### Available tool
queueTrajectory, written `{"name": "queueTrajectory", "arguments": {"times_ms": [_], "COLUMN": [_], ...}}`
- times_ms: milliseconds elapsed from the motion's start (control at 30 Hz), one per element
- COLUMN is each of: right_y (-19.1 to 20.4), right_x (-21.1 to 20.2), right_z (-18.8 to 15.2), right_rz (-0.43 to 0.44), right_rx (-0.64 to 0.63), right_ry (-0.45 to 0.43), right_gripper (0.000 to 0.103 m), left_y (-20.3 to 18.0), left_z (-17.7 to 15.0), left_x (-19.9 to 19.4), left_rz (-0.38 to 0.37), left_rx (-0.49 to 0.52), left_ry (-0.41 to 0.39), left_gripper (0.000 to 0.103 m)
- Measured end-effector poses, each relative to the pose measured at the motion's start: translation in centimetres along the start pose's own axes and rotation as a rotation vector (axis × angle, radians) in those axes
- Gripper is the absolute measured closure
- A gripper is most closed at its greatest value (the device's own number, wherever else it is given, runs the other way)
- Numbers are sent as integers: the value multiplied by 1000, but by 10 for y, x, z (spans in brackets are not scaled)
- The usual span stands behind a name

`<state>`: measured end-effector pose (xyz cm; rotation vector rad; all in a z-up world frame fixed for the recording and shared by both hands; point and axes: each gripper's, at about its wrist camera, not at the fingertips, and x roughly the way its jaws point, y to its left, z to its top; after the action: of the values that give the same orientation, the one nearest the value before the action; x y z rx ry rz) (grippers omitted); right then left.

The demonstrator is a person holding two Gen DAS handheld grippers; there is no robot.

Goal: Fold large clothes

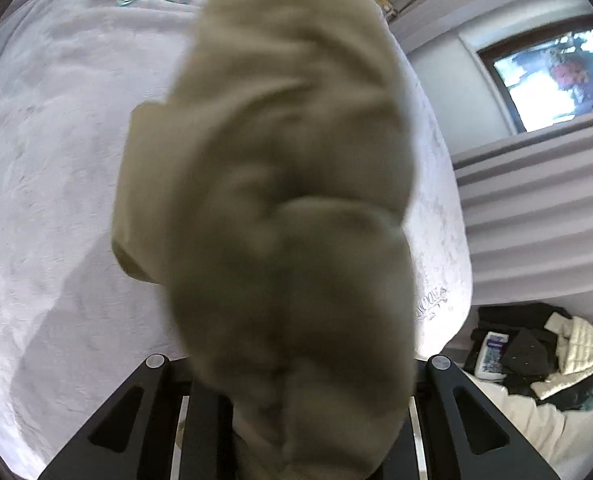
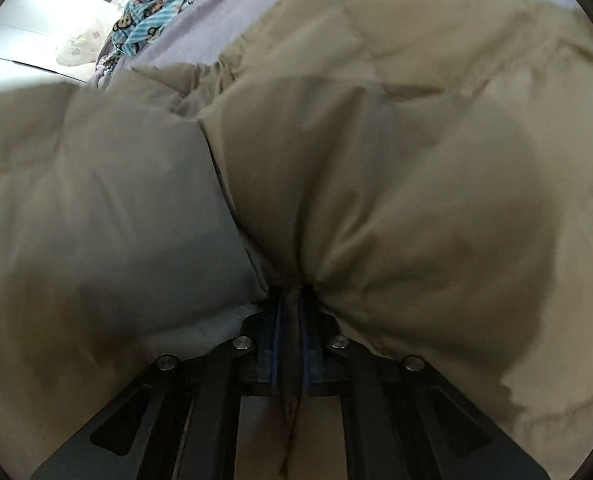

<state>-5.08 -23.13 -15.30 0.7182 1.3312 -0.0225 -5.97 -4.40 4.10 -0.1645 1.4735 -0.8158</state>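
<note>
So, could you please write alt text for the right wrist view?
The right gripper is shut on a fold of a puffy beige garment that fills most of the view. Behind it lie a pale bedcover and a blue cartoon-print cloth.

A bed [image 1: 56, 168] with a pale lilac cover carries the things. A tan padded garment [image 2: 376, 168] lies on it. A blue monkey-print cloth [image 2: 164, 4] sits at its far end.

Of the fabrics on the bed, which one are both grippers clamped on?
The plain beige padded garment, pinched by the right gripper and bunched in the left gripper. The blue monkey-print cloth lies untouched at the bed's far end.
</note>
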Motion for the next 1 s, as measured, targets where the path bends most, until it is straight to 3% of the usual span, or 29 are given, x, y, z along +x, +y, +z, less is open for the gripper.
{"name": "queueTrajectory", "arguments": {"times_ms": [167, 333, 400, 467, 567, 600, 767, 833, 900, 933, 1000], "right_y": [-20, -63, -86, -108, -134, -140, -165, -171, -173, -169, -163], "right_x": [-7, -67, -96, -116, -134, -138, -155, -165, -180, -185, -206], "right_z": [4, -10, -22, -35, -53, -57, -79, -87, -95, -94, -104], "right_rz": [89, 140, 131, 138, 132, 132, 152, 145, 123, 111, 83], "right_rx": [55, 122, 154, 200, 249, 262, 318, 310, 285, 269, 221], "right_ry": [41, -21, -74, -103, -126, -131, -133, -135, -142, -149, -185], "right_gripper": [98, 98, 98, 98, 98, 98, 97, 97, 96, 87, 53], "left_y": [-66, -107, -128, -138, -152, -148, -154, -149, -146, -149, -158], "left_z": [22, 40, 39, 46, 49, 47, 49, 55, 57, 58, 60], "left_x": [37, 80, 110, 140, 172, 180, 208, 212, 220, 227, 239], "left_rz": [67, 89, 58, 1, -70, -97, -174, -196, -203, -200, -193], "left_rx": [71, 112, 112, 113, 141, 158, 158, 127, 84, 75, 68], "left_ry": [44, 113, 152, 190, 223, 237, 248, 242, 228, 225, 215], "left_gripper": [80, 75, 68, 52, 45, 36, 34, 21, 21, 21, 21]}}
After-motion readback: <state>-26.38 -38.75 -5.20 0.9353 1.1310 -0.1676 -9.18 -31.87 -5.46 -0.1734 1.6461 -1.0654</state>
